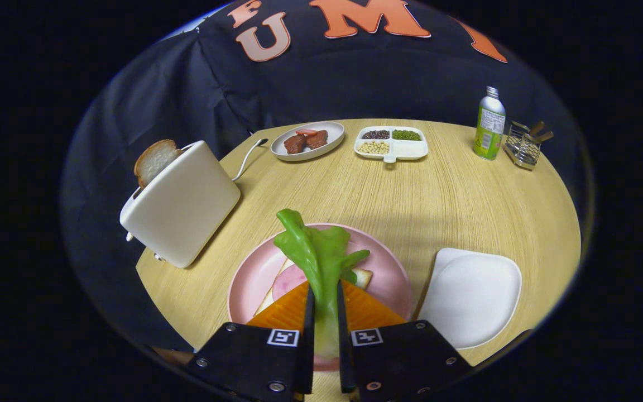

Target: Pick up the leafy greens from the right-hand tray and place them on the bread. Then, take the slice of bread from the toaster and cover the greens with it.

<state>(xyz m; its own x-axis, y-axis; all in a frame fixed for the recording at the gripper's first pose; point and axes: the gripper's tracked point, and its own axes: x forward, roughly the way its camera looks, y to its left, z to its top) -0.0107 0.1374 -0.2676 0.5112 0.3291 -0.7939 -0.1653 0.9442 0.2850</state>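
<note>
Two fingers of tool (322, 312) clamped greens (318, 254) | greens held over pink plate (249, 279) | toaster (182, 204) with bread (155, 159) left of plate

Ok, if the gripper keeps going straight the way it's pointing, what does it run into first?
The gripper, shut on the leafy greens, points over the pink plate. Straight on, it would likely meet the orange cheese slice on the bread first, though depth is hard to judge.
</note>
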